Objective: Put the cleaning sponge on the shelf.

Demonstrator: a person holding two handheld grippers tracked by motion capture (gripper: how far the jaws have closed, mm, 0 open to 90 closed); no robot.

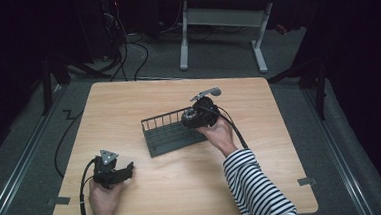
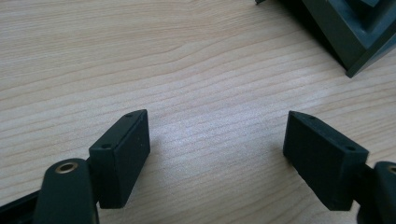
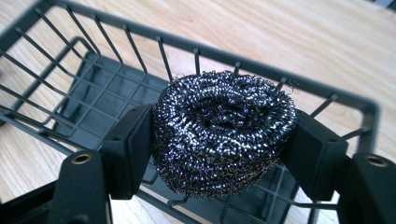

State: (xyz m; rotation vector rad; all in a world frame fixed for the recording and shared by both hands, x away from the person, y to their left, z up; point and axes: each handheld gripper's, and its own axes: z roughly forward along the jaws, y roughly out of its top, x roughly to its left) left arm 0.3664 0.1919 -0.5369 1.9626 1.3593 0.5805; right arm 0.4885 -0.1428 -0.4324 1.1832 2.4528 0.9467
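A round steel wool scourer (image 3: 224,130) sits between the black pads of my right gripper (image 3: 219,149), which is shut on it from both sides. It hangs over the right end of a dark wire basket (image 3: 261,70), just above the grid floor. In the high view the right gripper (image 1: 191,118) is at the basket's (image 1: 161,118) right end in the middle of the table. My left gripper (image 1: 129,169) rests near the front left of the table. Its jaws (image 2: 217,149) stand wide open over bare wood, with the basket's corner (image 2: 345,32) farther off.
The wooden table (image 1: 183,188) has bare room all around the basket. Beyond its far edge stands a white desk frame (image 1: 184,32) on a grey floor with loose cables (image 1: 124,46). A black cable trails off the table's left front edge (image 1: 83,184).
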